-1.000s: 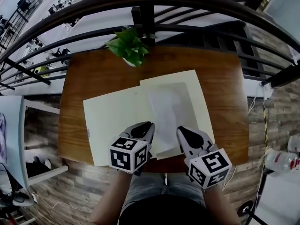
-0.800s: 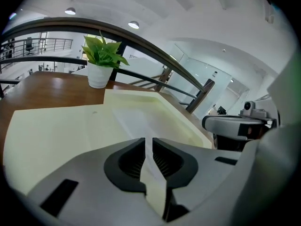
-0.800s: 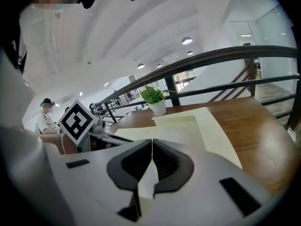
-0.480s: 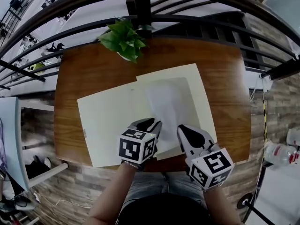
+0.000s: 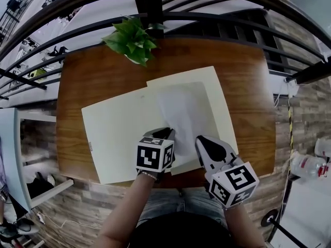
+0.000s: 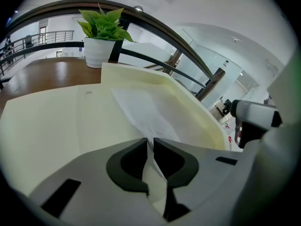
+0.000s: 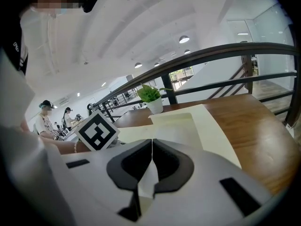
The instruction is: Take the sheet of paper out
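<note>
Head view: sheet of paper (image 5: 181, 112) lay on the open folder's (image 5: 114, 133) right leaf, its near edge pinched between the closed left gripper (image 5: 164, 134) jaws, apparently for withdrawal; right gripper (image 5: 201, 141), jaws together, rested at the folder's near edge, probably steadying it.

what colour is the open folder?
Pale cream-yellow folder, plain, no pattern. It shows best in the head view.
</note>
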Demonstrator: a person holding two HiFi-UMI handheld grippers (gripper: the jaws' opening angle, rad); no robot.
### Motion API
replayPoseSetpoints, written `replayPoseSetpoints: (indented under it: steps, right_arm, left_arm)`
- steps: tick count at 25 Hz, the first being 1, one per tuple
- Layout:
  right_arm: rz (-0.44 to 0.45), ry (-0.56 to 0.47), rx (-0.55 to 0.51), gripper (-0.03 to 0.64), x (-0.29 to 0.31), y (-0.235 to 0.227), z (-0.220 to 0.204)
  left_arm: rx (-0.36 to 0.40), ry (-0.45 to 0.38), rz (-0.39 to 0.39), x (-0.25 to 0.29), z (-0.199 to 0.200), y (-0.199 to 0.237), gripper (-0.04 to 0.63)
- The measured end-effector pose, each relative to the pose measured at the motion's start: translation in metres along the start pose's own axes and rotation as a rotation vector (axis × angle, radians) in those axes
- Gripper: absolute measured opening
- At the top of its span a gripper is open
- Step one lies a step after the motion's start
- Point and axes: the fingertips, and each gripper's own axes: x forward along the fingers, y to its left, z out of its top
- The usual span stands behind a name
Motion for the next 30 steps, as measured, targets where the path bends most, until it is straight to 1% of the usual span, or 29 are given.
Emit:
replayPoseSetpoints:
  steps: [4, 9, 19, 25, 30]
  right_arm:
    - [-0.005, 0.003, -0.003, 0.028, -0.002, -0.001, -0.001]
    - [-0.006, 0.000, -0.003, 0.028, -0.003, 0.000, 0.000]
    - [0.026, -0.008, -0.043, 0.028, -0.008, 0.005, 0.008]
    - [0.079, -0.001, -0.086, 0.028, -0.005, 0.015, 0.012]
    - [0.124, 0.000, -0.124, 0.028, -0.011, 0.024, 0.015]
  left_arm:
    - [0.008, 0.005, 0.006, 0.002, -0.001, 0.000, 0.039]
    - [0.005, -0.026, -0.027, -0.003, 0.001, -0.003, 0.023]
    - [-0.069, -0.122, -0.025, -0.036, 0.005, 0.008, 0.020]
    - [-0.110, -0.166, 0.012, -0.056, -0.001, 0.013, 0.020]
    - [-0.165, -0.234, 0.057, -0.079, -0.004, 0.018, 0.020]
